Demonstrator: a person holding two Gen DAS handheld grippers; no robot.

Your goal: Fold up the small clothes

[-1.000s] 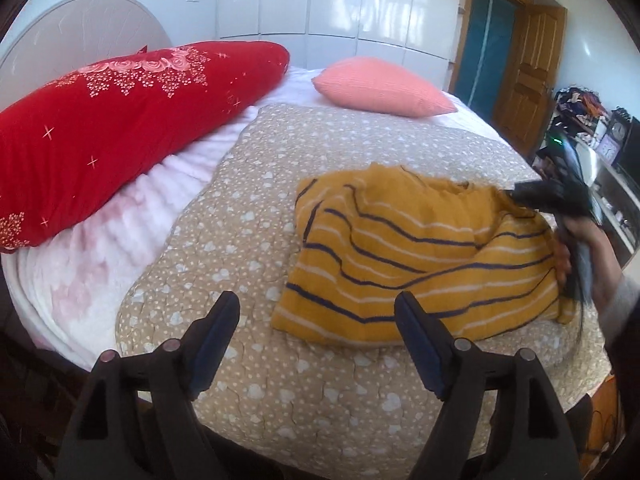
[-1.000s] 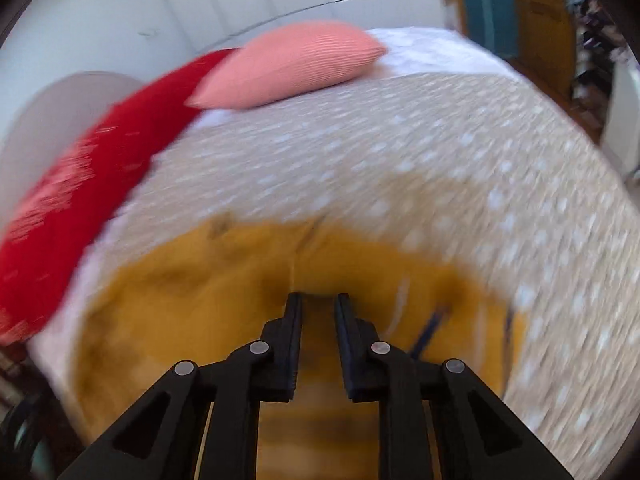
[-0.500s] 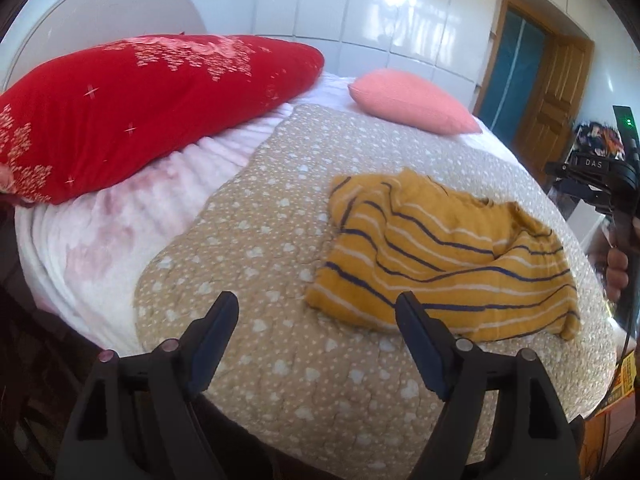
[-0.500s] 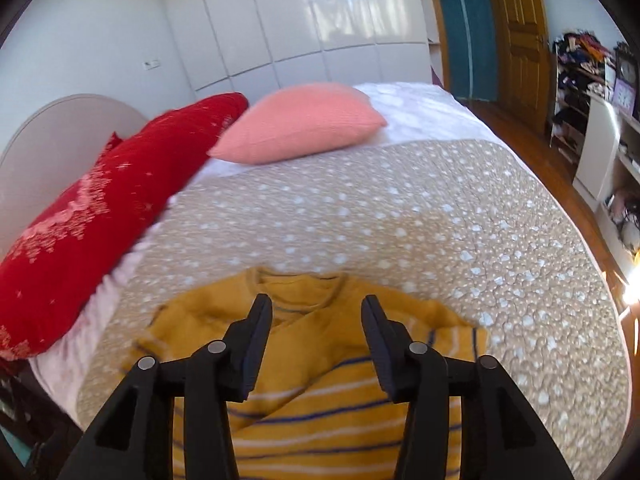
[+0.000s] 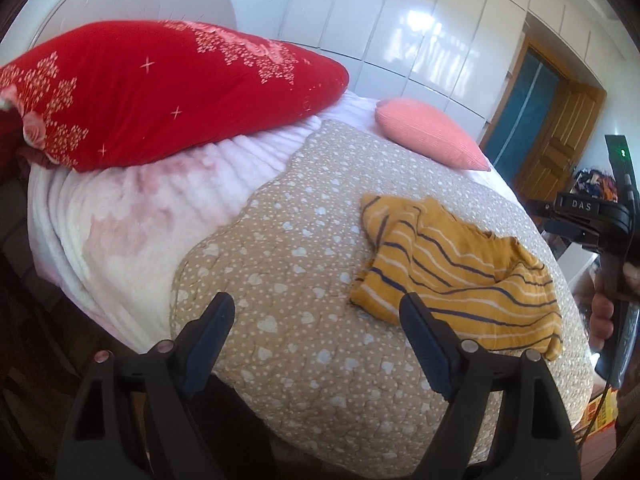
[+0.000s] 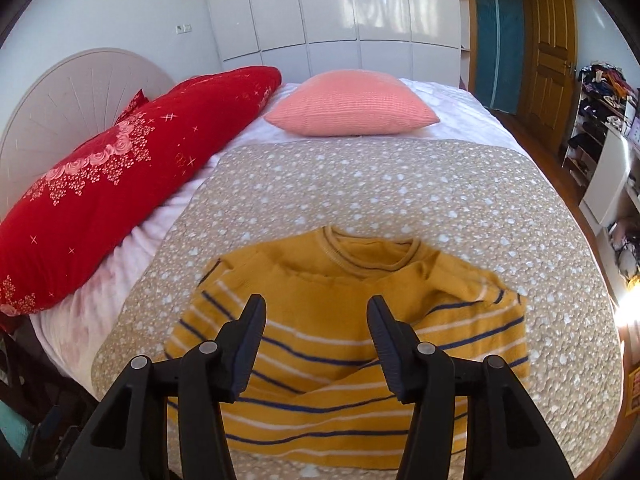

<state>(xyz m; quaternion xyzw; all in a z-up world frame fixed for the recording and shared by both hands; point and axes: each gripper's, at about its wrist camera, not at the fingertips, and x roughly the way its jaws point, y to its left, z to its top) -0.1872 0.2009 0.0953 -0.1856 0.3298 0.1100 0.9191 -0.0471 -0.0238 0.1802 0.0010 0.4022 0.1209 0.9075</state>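
Lying rumpled on the dotted quilt (image 6: 400,184), the striped sweater (image 6: 344,344) sits near the bed's foot edge. Red pillow (image 6: 120,184) and pink cushion (image 6: 352,104) lie well apart beyond it. Left gripper (image 5: 316,340) and right gripper (image 6: 316,344) fingers spread wide, holding nothing.

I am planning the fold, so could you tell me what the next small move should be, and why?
Probably lower the right gripper, which is open, onto the near hem of the yellow striped sweater: it lies rumpled on the beige quilt, and the left gripper, also open, holds nothing.

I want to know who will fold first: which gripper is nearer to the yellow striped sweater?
Right. The right gripper hovers open directly over the yellow striped sweater. The left gripper is open too, off the sweater's edge, mostly above the quilt.
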